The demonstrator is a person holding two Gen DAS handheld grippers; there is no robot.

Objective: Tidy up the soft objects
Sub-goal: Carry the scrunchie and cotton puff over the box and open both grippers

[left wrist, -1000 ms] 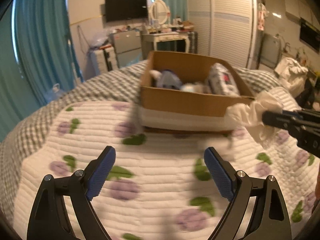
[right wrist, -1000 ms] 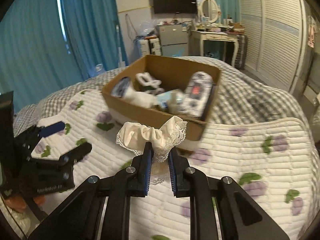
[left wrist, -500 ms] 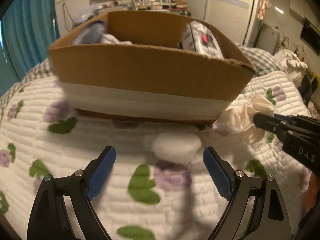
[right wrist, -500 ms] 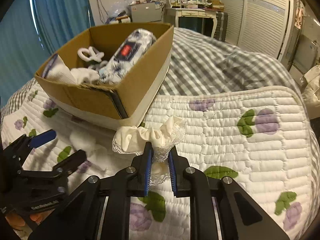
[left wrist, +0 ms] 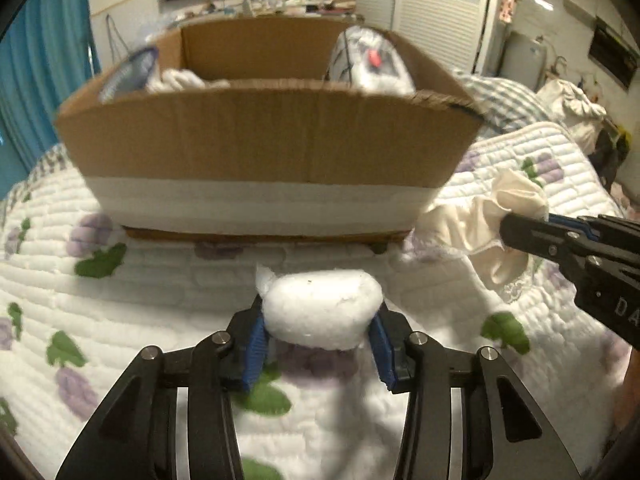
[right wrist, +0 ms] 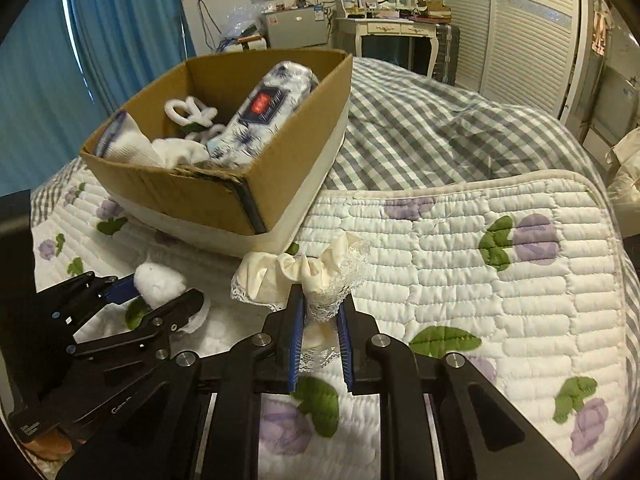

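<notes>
The left gripper [left wrist: 320,336] is closing its jaws on a white fluffy ball [left wrist: 322,308] on the flowery quilt [left wrist: 160,300] in front of the cardboard box [left wrist: 264,136], while the right gripper [right wrist: 319,336] pinches a cream lacy scrunchie [right wrist: 304,272] beside the box.

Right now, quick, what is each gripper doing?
Left gripper: jaws closing on the white cotton wad.
Right gripper: shut on the cream lace scrunchie.

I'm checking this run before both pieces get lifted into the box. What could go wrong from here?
The left gripper is closing on the cotton ball low down, so the ball might squeeze out upward. The right gripper pinches only a fold of the scrunchie, whose loose lace could catch on the box corner just behind it.
</notes>
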